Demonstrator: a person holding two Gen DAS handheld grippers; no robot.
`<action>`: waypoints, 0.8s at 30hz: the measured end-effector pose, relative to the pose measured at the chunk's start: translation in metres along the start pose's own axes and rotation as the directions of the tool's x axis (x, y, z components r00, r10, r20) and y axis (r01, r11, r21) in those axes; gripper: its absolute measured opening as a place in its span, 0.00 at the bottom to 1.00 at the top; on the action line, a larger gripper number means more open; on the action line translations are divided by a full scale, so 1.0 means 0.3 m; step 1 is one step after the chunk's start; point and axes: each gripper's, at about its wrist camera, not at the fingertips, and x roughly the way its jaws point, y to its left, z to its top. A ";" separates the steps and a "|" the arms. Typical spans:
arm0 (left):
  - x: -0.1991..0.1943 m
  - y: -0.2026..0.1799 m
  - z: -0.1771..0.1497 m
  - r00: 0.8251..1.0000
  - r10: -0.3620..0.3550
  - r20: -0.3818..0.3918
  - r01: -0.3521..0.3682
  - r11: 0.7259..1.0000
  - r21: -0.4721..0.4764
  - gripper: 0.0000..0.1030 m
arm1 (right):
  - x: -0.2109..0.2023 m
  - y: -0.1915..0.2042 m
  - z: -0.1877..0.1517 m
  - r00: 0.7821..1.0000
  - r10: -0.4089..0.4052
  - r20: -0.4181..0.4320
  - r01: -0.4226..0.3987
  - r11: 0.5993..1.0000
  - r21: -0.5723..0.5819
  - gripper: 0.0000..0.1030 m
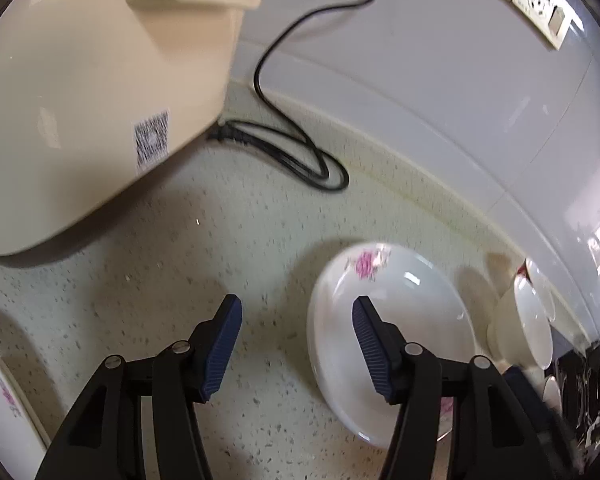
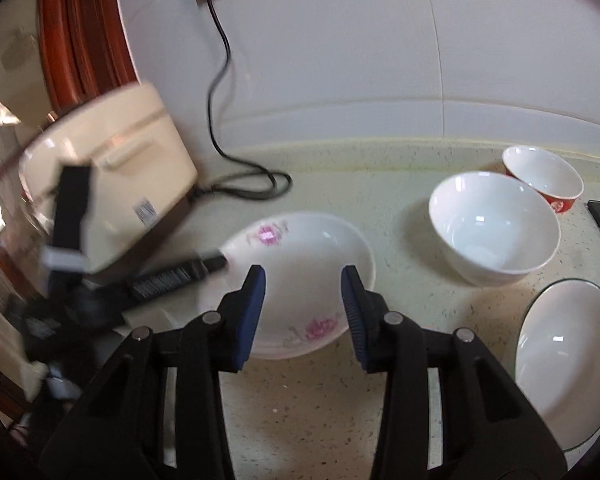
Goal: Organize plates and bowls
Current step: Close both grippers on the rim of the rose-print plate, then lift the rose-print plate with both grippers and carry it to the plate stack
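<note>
The flowered plate is lying flat mid-desk. The right hand-held gripper is hovering over it, released, empty. The left hand-held gripper is also gaping, empty. The cream cooker and its cord are crowding 10 o'clock, with the white bowl and red bowl at 2.

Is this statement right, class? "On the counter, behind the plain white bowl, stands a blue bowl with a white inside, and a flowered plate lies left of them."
One detail is wrong: the bowl behind the plain white bowl is red outside, not blue. The right wrist view shows it. Its inside is white, and the flowered plate does lie left of them on the counter.
</note>
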 end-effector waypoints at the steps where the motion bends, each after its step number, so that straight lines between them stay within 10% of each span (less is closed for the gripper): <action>1: -0.005 0.003 0.000 1.000 0.002 0.005 -0.002 1.000 -0.001 0.57 | 0.018 0.000 -0.005 1.000 -0.017 -0.019 0.017 1.000 -0.002 0.43; 13: 0.090 0.006 -0.008 0.999 -0.031 -0.042 0.030 0.999 -0.025 0.57 | 0.139 -0.115 0.008 0.983 -0.145 -0.116 0.161 0.977 0.140 0.52; 24: 0.112 -0.007 0.013 1.000 -0.009 -0.019 0.010 0.999 0.047 0.56 | 0.230 -0.139 0.044 0.978 -0.104 -0.182 0.140 0.971 0.195 0.53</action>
